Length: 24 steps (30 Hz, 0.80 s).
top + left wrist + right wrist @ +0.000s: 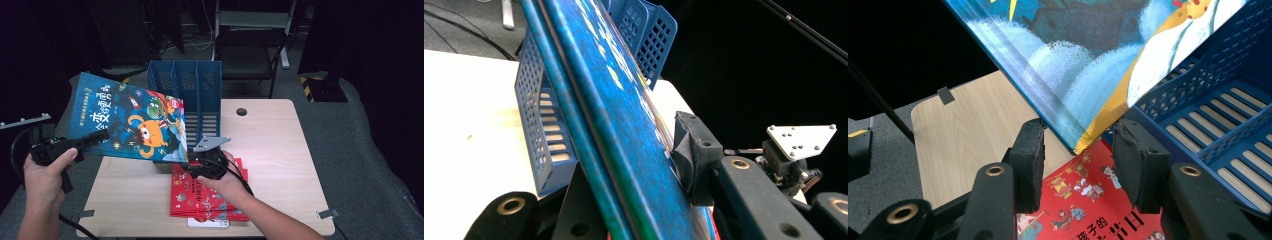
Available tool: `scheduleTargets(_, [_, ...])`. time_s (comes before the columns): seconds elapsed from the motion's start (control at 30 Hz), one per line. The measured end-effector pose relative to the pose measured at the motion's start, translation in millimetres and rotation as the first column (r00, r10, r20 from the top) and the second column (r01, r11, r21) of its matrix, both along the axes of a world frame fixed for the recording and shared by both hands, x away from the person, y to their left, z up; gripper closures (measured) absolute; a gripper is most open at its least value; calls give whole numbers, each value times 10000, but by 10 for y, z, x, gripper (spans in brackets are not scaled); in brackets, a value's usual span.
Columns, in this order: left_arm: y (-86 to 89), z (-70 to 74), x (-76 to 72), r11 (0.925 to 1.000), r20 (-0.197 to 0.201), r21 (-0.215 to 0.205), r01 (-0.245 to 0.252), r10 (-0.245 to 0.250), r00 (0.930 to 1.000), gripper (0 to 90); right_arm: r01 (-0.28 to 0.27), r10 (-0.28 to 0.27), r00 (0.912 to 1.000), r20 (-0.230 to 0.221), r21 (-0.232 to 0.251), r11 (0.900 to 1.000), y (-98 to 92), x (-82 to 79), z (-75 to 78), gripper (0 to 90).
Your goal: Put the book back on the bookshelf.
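The blue book (132,122) has a bright cover with an orange monster and a green one on it. It is held up in the air, tilted, just in front of the blue file rack (192,95). The left gripper (87,141) pinches the book's far-from-rack edge tight. The right gripper (202,157) sits by the rack, and the book's near corner hangs between its jaws, which are apart and not touching it. Below lies a red book (207,195).
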<state>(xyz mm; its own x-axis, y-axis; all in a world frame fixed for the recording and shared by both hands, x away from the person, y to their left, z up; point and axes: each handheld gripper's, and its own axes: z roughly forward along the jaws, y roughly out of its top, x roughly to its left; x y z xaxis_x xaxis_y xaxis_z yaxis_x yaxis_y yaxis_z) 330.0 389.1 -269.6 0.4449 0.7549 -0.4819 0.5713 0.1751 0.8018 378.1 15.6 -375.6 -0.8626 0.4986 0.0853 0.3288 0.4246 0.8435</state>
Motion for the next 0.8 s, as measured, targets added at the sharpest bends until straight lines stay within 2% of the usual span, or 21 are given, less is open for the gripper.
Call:
scheduleTargets(0.47, [147,-46,30,9992,-219,-183,-364,360,9991,699,-49,49,9998,-208,6,10000,173,79,-35,565])
scheduleTargets(0.8, [229,-74,80,9988,-348,-269,-403,394,9986,699,-102,102,9995,-292,13,9999,242,136,-42,567])
